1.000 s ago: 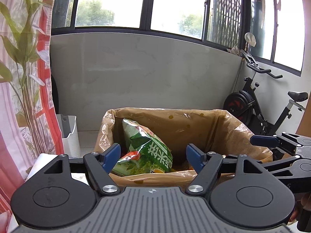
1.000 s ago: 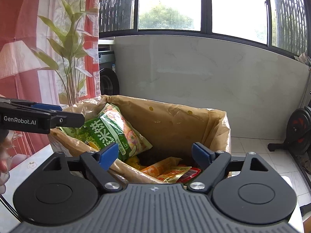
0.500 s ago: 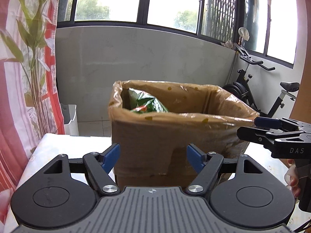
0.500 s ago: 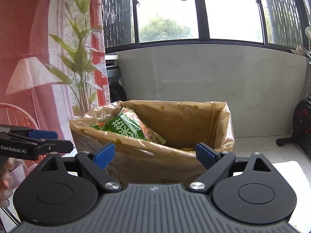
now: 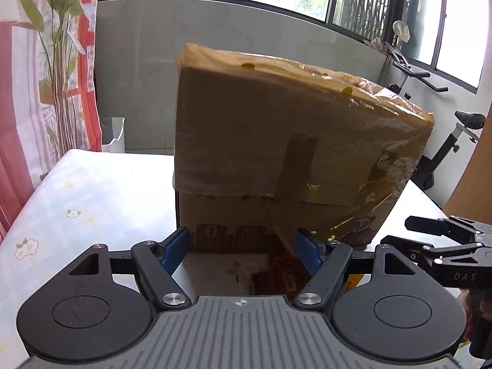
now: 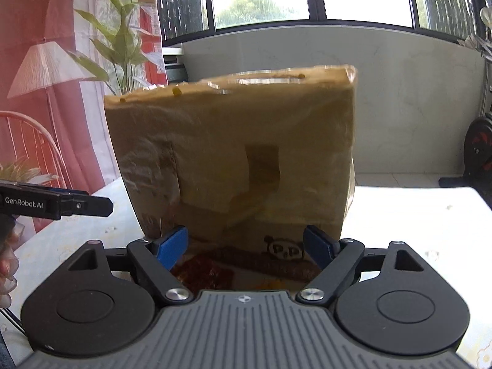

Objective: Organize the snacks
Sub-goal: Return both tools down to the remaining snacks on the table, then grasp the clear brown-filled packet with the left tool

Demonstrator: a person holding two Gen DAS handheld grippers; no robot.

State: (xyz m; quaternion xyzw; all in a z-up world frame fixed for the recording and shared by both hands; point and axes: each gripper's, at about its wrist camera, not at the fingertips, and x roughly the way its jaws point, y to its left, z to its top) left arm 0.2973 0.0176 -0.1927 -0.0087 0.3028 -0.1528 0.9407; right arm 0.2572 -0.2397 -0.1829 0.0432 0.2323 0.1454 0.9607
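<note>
A tall cardboard box lined with a brown plastic bag (image 5: 286, 141) stands on the table; it also shows in the right wrist view (image 6: 240, 153). Its inside is hidden from this low angle. My left gripper (image 5: 243, 249) is open and empty, low in front of the box base. A red snack packet (image 5: 283, 279) lies on the table between its fingers. My right gripper (image 6: 246, 246) is open and empty, low before the box, with a red packet (image 6: 206, 272) lying just beneath it. Each gripper shows at the edge of the other's view.
The table (image 5: 92, 196) has a pale flowered cloth. A white bin (image 5: 113, 132) stands on the floor beyond its far left edge. An exercise bike (image 5: 446, 141) stands at the right. A curtain and a plant (image 6: 120, 46) are at the left.
Both grippers have dropped from above the box rim to near the tabletop. The green snack bag inside the box is no longer visible. Both stay open.
</note>
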